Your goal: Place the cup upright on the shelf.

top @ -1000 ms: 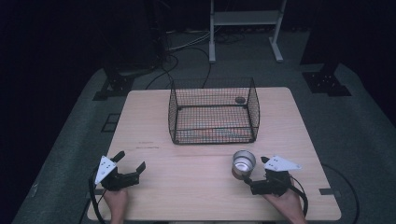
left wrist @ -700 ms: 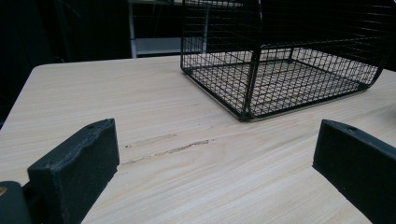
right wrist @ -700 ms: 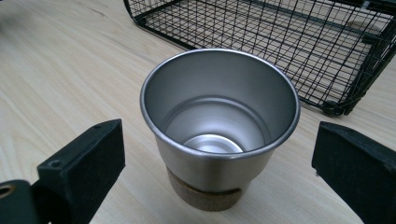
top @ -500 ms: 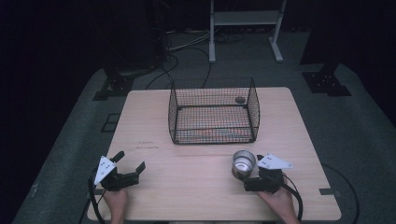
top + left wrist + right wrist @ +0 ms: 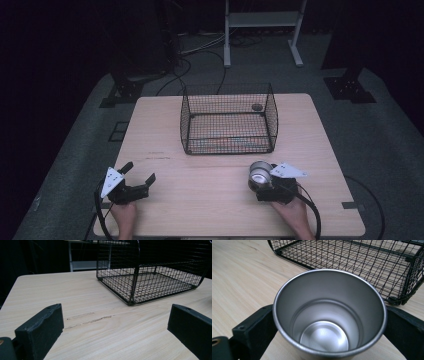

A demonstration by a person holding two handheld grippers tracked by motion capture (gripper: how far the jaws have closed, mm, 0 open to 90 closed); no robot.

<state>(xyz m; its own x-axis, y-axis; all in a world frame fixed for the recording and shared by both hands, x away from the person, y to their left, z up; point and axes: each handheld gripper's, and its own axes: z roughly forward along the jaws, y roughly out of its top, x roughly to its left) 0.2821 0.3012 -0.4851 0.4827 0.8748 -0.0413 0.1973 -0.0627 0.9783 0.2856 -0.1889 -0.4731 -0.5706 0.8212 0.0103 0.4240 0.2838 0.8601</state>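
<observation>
Right gripper (image 5: pixel 262 181) fingers closed around steel cup (image 5: pixel 329 312), upright on surface (image 5: pixel 210 200), just in front of wire basket (image 5: pixel 228 119). Left gripper (image 5: pixel 137 176) fingers spread wide, holding nothing. Grasp looks done; cup not yet in basket (presumed destination).

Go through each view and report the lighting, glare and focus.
High view: dim and soft, the room black around the lit table; the steel cup is the brightest spot. Left gripper view: even light, the wire basket sharp, the near fingers slightly soft. Right gripper view: a soft sheen on the cup's base, no harsh glare.
</observation>
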